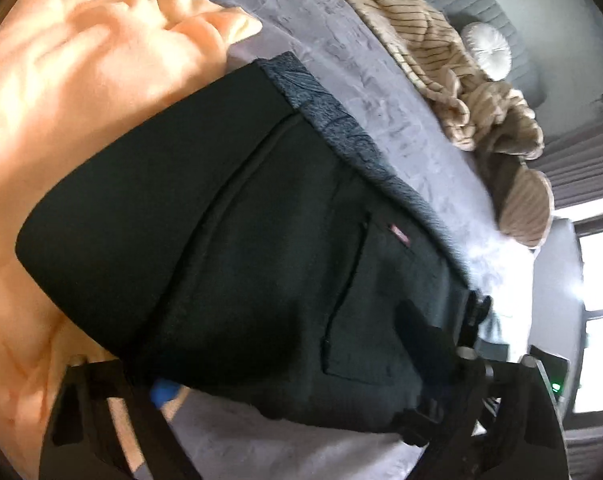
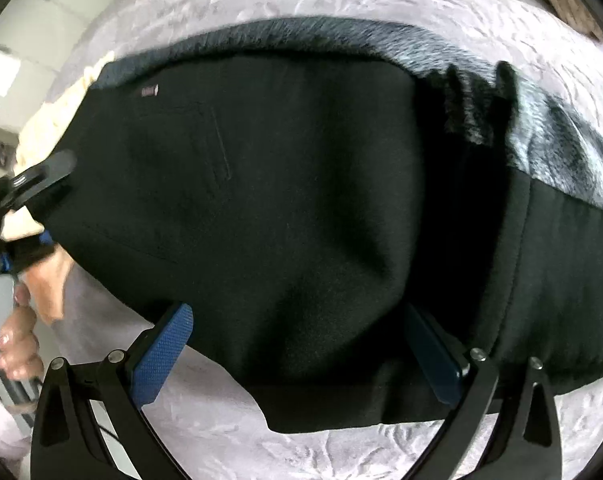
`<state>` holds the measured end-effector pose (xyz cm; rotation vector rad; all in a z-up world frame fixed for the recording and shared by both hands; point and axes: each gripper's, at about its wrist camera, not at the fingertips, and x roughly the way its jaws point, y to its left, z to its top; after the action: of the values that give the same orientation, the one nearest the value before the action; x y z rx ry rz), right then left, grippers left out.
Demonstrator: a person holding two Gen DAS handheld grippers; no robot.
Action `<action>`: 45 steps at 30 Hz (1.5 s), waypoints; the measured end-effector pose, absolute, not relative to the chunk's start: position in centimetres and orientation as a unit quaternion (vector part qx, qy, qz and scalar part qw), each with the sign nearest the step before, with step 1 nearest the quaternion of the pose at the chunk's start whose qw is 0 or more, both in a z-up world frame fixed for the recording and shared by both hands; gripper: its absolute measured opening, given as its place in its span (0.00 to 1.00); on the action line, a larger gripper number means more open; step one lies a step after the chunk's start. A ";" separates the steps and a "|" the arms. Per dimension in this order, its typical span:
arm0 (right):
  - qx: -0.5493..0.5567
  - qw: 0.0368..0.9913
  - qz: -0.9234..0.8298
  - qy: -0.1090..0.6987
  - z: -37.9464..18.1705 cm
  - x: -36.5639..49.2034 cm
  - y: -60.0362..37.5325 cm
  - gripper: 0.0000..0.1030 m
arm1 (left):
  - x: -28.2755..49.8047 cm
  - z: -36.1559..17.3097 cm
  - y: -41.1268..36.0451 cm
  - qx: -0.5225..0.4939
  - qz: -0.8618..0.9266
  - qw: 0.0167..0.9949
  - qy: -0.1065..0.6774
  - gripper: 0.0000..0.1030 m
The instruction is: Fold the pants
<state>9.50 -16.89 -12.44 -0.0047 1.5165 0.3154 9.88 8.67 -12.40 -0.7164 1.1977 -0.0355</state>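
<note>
the black pants point(image 2: 285, 208) lie already doubled over on the bed point(image 2: 341, 8), waistband and grey lining point(image 1: 313, 96) turned toward the far side and the back pocket with its small red tab point(image 1: 397, 236) facing up, so what is left looks like one more fold from the near edge. that is probably why both tools come in low at that near edge.

the right hand-held gripper point(image 2: 301, 352) points steeply down with its blue pads point(image 2: 161, 352) wide apart, straddling a ridge of cloth at the near hem; the pads do not appear to press on it. the left hand-held gripper point(image 1: 301, 392) also stands open over the pocket corner, cloth between its jaws, not visibly clamped.

an orange blanket point(image 1: 61, 100) borders the pants on one side and a striped beige throw point(image 1: 441, 60) lies farther up the bed with a white round cushion point(image 1: 487, 50); none of these blocks the fold.
</note>
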 end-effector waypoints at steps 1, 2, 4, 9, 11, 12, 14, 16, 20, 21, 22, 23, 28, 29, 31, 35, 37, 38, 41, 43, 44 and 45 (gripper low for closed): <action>-0.014 0.707 0.146 0.692 -12.4 9.7 -16.6 1.00 | 9.9 -12.0 8.6 -0.318 -0.002 0.771 0.551 0.65; -0.017 0.700 0.148 0.698 -12.2 9.9 -16.4 1.00 | 9.9 -11.6 8.5 -0.300 0.011 0.778 0.552 0.52; 0.002 0.687 0.157 0.709 -11.3 10.5 -16.7 1.00 | 9.9 -10.8 8.2 -0.260 0.027 0.793 0.550 0.38; 0.068 0.713 0.167 0.677 -6.0 13.4 -18.4 1.00 | 9.7 -7.9 3.5 -0.071 0.033 0.851 0.519 0.37; 0.073 0.712 0.197 0.670 -3.9 15.4 -17.5 1.00 | 9.3 -7.8 1.1 0.020 0.035 0.865 0.500 0.37; 0.074 0.705 0.217 0.671 -3.1 16.4 -16.6 1.00 | 9.3 -7.7 0.5 0.045 0.037 0.867 0.495 0.37; 0.061 0.684 0.258 0.680 -2.1 18.4 -13.5 1.00 | 9.1 -7.7 0.2 0.074 0.037 0.869 0.488 0.37; 0.036 0.660 0.289 0.693 -1.6 19.9 -9.5 1.00 | 9.1 -7.6 0.1 0.088 0.037 0.869 0.485 0.37; 0.006 0.607 0.342 0.717 -1.7 21.6 -2.2 1.00 | 9.1 -7.7 -0.5 0.105 0.037 0.869 0.481 0.37; -0.008 0.595 0.352 0.722 -1.8 21.6 -0.7 1.00 | 9.0 -7.7 -0.6 0.110 0.037 0.870 0.480 0.37; -0.030 0.586 0.360 0.725 -2.1 21.8 1.7 1.00 | 8.9 -7.7 -0.7 0.114 0.038 0.870 0.478 0.37; -0.043 0.580 0.364 0.728 -2.4 22.0 2.9 1.00 | 8.8 -7.7 -0.7 0.116 0.040 0.871 0.477 0.37; -0.132 0.516 0.337 0.776 -6.2 21.2 7.7 1.00 | 8.5 -7.4 -0.8 0.116 0.043 0.873 0.471 0.37; -0.146 0.509 0.323 0.785 -7.1 21.1 7.7 0.98 | 8.5 -7.3 -0.9 0.116 0.043 0.874 0.470 0.37; -0.129 0.503 0.323 0.791 -7.8 20.9 6.7 0.67 | 8.5 -7.0 -1.0 0.111 0.040 0.873 0.473 0.37; -0.054 0.524 0.334 0.782 -6.1 21.6 2.7 0.27 | 8.2 -5.6 -2.3 0.119 0.025 0.879 0.461 0.37; -0.037 0.546 0.339 0.765 -4.5 21.7 0.6 0.23 | 8.0 -4.4 -3.4 0.129 0.017 0.884 0.449 0.37; -0.022 0.553 0.346 0.758 -3.8 21.7 -0.6 0.23 | 8.0 -3.6 -4.1 0.133 0.012 0.887 0.443 0.37; 0.044 0.576 0.369 0.728 -1.2 21.5 -5.0 0.23 | 8.0 -1.3 -6.1 0.135 -0.008 0.895 0.425 0.37; 0.088 0.590 0.380 0.707 0.4 21.1 -8.3 0.23 | 7.7 0.5 -8.3 0.142 -0.027 0.901 0.409 0.37; 0.112 0.598 0.385 0.694 1.3 20.8 -10.5 0.23 | 7.8 1.1 -9.1 0.147 -0.034 0.902 0.404 0.37; 0.131 0.607 0.389 0.681 2.4 20.7 -12.4 0.23 | 7.6 2.0 -10.6 0.153 -0.046 0.905 0.395 0.37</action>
<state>20.75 -12.37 2.36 0.3033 1.5735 0.9000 7.65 -10.61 2.00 0.3171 0.8161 -0.0959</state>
